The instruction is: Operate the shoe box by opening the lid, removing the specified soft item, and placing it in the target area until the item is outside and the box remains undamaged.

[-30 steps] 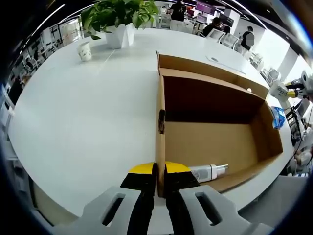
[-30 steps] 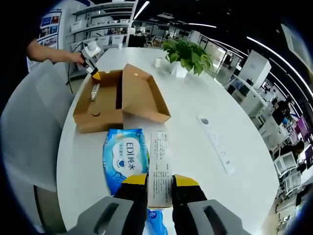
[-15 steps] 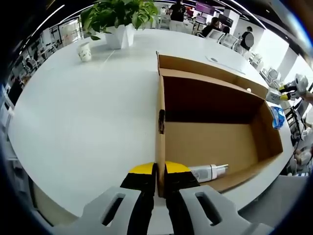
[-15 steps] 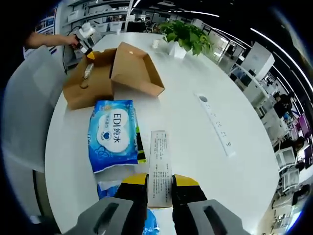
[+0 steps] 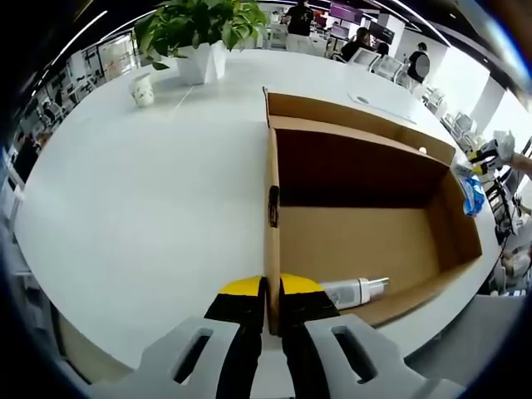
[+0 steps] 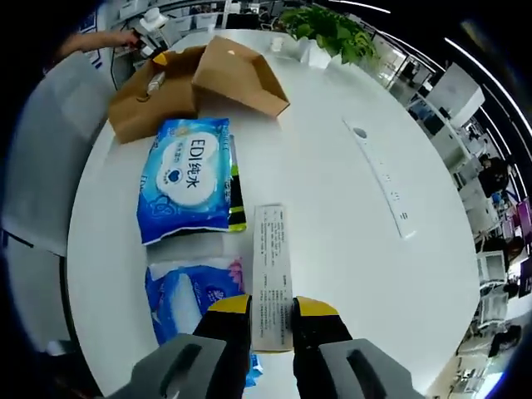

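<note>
- Left gripper [image 5: 272,293], yellow-tipped jaws pressed together on the near side wall of the open brown cardboard shoe box [image 5: 366,224], pinning the box to the table; seen small in the right gripper view [image 6: 158,60] at the far end of the same box [image 6: 150,91].
- Right gripper [image 6: 272,312] pinching a flat white printed packet [image 6: 273,274], a slim pack with fine text, held out over the table well clear of the box, on the side away from the potted plant.
- Judged as the placing step: best to lower the packet flat beside the blue soft pack of wet wipes [image 6: 189,179], which lies just next to the box, then spread the jaws only once the packet rests on the surface.
- Advisable to keep the left grip light, since squeezing hard could crease the thin cardboard wall.
- Inside the box, against the near wall: a small white tube-like bottle [image 5: 353,293]; lid flap standing open on the far side.
- Nearer than the wipes, further from the box: a second crumpled blue and white soft pack [image 6: 187,295].
- Surface: broad white oval table [image 5: 141,199], smooth and glossy; a white power strip [image 6: 382,179] lying well apart from the box.
- Beyond the box: green leafy plant in a white pot [image 5: 199,37] with a small white cup [image 5: 144,86] beside it.
- Room: open office with desks, shelving and ceiling strip lights.
</note>
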The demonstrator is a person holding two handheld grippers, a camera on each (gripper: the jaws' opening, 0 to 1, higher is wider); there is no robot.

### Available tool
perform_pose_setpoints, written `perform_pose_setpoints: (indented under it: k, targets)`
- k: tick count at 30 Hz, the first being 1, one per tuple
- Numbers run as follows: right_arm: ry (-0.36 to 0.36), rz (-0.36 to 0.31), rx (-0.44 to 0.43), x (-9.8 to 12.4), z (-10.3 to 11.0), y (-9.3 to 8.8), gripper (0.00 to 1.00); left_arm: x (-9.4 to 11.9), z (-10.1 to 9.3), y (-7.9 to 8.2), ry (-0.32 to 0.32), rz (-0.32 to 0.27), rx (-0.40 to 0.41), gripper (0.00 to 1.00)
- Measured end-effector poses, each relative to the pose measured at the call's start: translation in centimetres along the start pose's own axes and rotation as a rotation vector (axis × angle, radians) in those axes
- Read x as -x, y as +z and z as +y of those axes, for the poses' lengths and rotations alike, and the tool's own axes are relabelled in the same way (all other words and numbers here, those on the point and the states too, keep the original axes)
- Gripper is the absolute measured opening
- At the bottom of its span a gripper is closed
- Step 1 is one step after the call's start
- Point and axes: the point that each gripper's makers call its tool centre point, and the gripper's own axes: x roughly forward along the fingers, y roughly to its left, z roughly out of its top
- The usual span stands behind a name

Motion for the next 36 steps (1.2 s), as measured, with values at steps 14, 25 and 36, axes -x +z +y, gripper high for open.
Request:
perform_pose_setpoints:
  k: [14, 25, 36]
  targets:
    - [0.019, 0.114, 0.133, -0.5, -0.4, -2.8, 0.15, 0.0, -0.1, 0.0, -0.001, -0.001, 0.005, 0.03]
    - [0.018, 0.156, 0.152, -0.6, -1.0, -3.5, 0.15, 0.0, -0.1, -0.1, -0.002, 0.001, 0.007, 0.04]
    - [-0.011, 0.163, 0.138, -0.4, -1.9, -3.5, 0.16, 0.0, -0.1, -0.1, -0.004, 0.004, 0.009, 0.04]
